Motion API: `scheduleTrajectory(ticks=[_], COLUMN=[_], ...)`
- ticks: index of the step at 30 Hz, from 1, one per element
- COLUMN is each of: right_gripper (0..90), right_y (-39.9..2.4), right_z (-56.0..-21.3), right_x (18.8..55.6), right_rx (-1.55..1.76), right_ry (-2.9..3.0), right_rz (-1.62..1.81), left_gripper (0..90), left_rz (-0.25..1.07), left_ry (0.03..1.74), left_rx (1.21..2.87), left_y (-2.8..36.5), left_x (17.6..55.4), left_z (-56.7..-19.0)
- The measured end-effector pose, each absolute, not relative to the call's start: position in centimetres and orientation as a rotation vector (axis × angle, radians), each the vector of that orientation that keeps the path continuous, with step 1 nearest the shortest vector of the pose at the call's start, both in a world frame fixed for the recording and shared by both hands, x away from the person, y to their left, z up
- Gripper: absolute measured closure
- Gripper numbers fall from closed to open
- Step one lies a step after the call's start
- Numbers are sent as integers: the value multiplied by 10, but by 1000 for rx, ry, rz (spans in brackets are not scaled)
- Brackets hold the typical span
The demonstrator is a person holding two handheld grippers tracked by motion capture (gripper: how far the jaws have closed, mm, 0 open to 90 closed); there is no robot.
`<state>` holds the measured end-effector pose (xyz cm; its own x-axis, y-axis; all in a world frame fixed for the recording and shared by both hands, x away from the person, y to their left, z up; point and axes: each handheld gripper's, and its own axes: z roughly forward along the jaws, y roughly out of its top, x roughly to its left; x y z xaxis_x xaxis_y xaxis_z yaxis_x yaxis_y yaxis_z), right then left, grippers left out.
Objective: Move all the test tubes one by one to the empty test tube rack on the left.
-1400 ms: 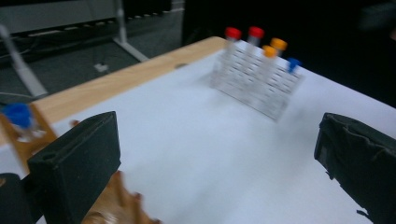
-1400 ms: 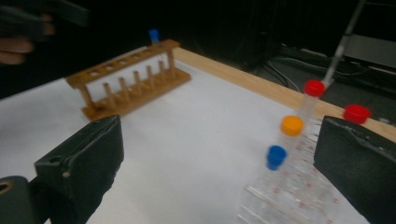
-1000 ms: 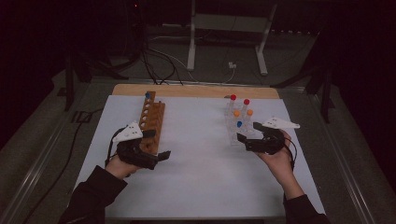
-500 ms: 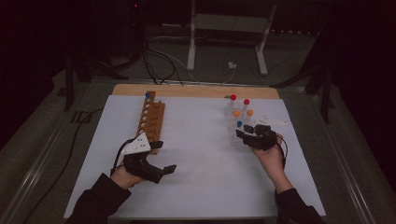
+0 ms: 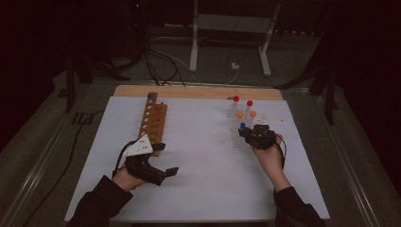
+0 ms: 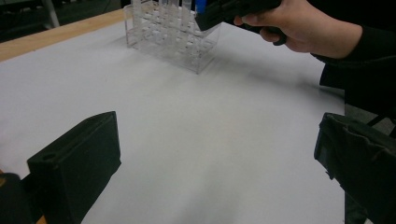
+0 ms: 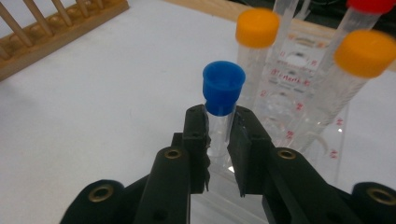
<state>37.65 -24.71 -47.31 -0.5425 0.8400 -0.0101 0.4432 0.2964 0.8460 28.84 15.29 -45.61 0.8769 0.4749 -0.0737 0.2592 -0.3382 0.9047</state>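
Tongs first, from left to right: our left gripper (image 5: 158, 174) hangs spread and empty over the white sheet (image 5: 198, 156), just in front of the wooden rack (image 5: 153, 122), while our right gripper (image 7: 217, 135) has just been closing and now pinches the blue-capped tube (image 7: 223, 100) just under its cap. That tube stands in the clear rack (image 5: 239, 130) beside 2 orange-capped tubes (image 7: 257, 28), so we judge the pick-up step is in hand. Next we would lift it straight up, clear of its neighbours.

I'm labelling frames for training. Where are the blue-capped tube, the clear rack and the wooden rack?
blue-capped tube (image 7: 223, 91): right gripper view, on its blue cap.
clear rack (image 6: 187, 49): left gripper view, on its near side wall.
wooden rack (image 5: 153, 120): high view, on its top board with holes.
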Motion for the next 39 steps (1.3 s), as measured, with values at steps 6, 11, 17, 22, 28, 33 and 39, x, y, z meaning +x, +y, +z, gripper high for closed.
scheduleTrajectory(ticks=[6, 11, 17, 22, 28, 33, 39], right_gripper=[765, 766, 766, 766, 766, 766, 766], right_y=[-250, -250, -244, -229, -209, -191, -178], right_z=[-452, -429, -410, -412, -424, -437, -448], right_x=[368, 358, 343, 331, 317, 305, 293], right_rx=[1110, 1056, 988, 924, 851, 803, 767], right_ry=[2069, 2044, 2048, 2117, 2210, 2285, 2347], right_rz=[1184, 1202, 1246, 1256, 1275, 1276, 1290], left_gripper=[13, 13, 13, 13, 14, 17, 45], left_rz=[245, 251, 239, 233, 221, 218, 212], left_ry=[536, 527, 510, 476, 444, 426, 390], left_rx=[1928, 1920, 1903, 1906, 1909, 1907, 1903], left_y=[153, 153, 149, 139, 128, 119, 106], left_x=[289, 289, 290, 290, 291, 292, 291], left_z=[-451, -445, -438, -433, -431, -428, -427])
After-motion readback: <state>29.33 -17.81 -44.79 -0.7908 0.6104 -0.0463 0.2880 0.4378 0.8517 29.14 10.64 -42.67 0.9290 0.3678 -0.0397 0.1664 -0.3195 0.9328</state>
